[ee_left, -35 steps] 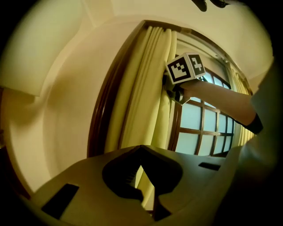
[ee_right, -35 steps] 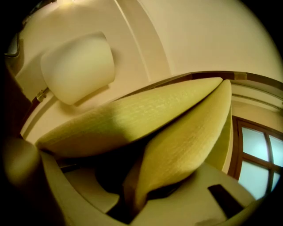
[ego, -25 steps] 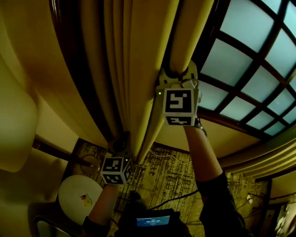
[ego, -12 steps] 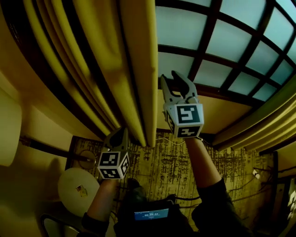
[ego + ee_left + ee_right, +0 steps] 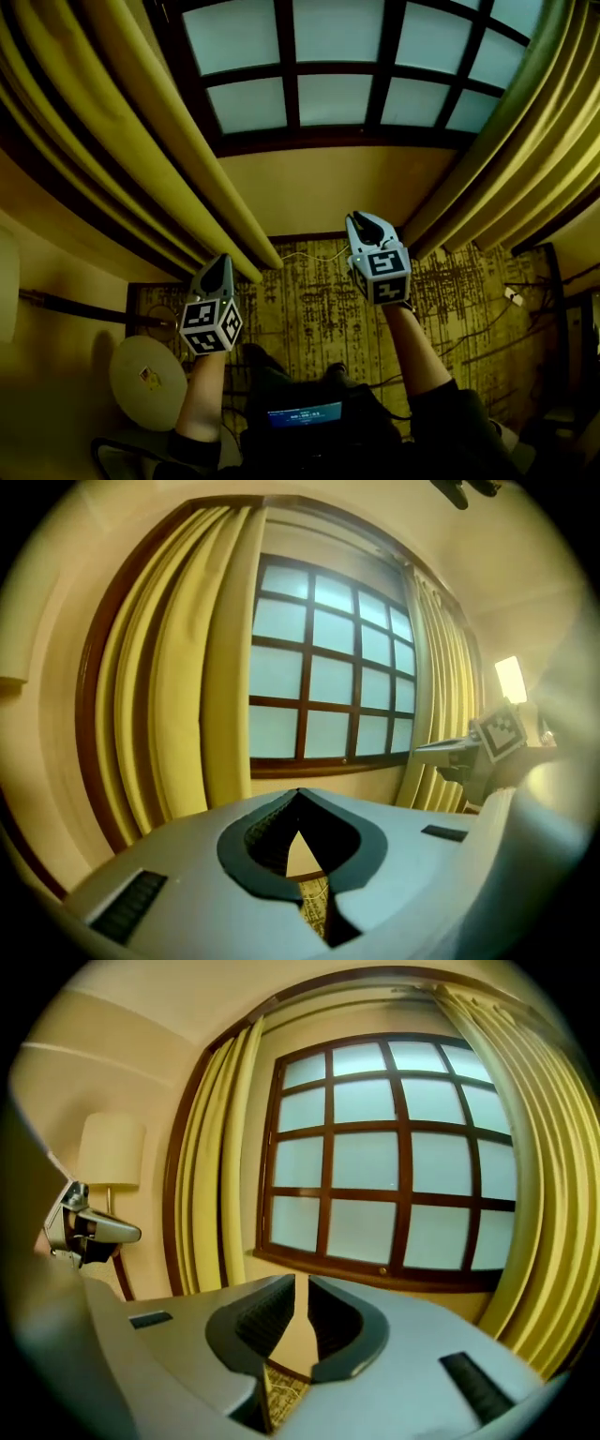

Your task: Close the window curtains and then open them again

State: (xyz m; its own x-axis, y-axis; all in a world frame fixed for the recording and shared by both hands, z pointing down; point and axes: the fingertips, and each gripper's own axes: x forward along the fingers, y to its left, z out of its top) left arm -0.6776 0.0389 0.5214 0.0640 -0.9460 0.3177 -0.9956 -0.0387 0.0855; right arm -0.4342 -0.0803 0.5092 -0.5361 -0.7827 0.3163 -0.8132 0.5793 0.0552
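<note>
Head view: left curtain [image 5: 178,141] hanging at ten o'clock, right curtain [image 5: 506,131] at two, window [image 5: 328,98] between.
Left gripper [image 5: 220,260]: jaws meeting, empty.
Right gripper [image 5: 362,218]: jaws just closing, narrow gap, empty.

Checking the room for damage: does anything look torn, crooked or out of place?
Nothing stands out. The left curtain and right curtain hang in even folds at either side of the window, whose panes look whole. Only a thin cable trails loose over the carpet below the window.
</note>
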